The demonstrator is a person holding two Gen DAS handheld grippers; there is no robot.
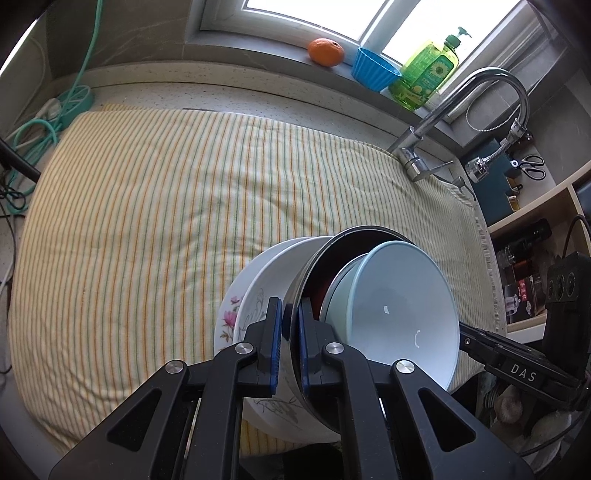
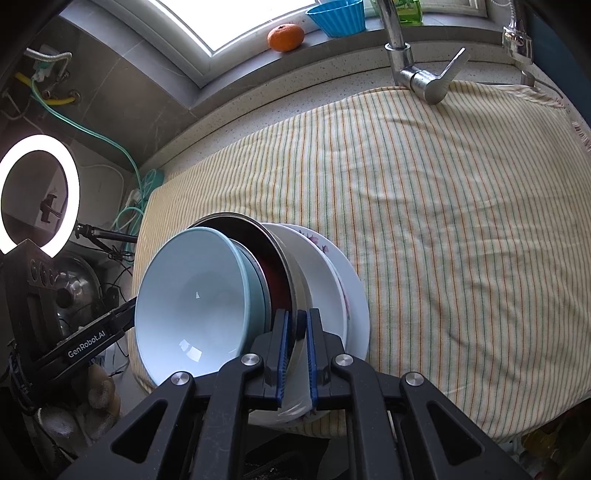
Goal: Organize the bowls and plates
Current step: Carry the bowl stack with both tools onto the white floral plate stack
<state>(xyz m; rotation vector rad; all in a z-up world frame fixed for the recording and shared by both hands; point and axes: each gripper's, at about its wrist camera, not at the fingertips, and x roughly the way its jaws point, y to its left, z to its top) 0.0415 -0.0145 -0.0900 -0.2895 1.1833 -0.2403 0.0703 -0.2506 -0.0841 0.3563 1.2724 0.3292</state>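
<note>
A nested stack of dishes is held tilted over the striped cloth (image 1: 155, 206). It holds a light blue bowl (image 1: 399, 306) (image 2: 192, 299), a steel-rimmed dark bowl (image 1: 314, 266) (image 2: 273, 269), a white bowl (image 1: 269, 273) (image 2: 314, 273) and a flowered plate (image 1: 227, 321) (image 2: 351, 295). My left gripper (image 1: 290, 332) is shut on the steel bowl's rim. My right gripper (image 2: 295, 343) is shut on the same rim from the opposite side. Each gripper shows at the edge of the other's view.
A tap (image 1: 417, 162) (image 2: 417, 77) stands at the cloth's far corner. On the windowsill are an orange (image 1: 326, 51) (image 2: 286, 37), a blue fluted cup (image 1: 375, 74) (image 2: 338, 16) and a green soap bottle (image 1: 424, 74). Shelves (image 1: 532, 221) are right; a ring light (image 2: 37, 192) and cables are left.
</note>
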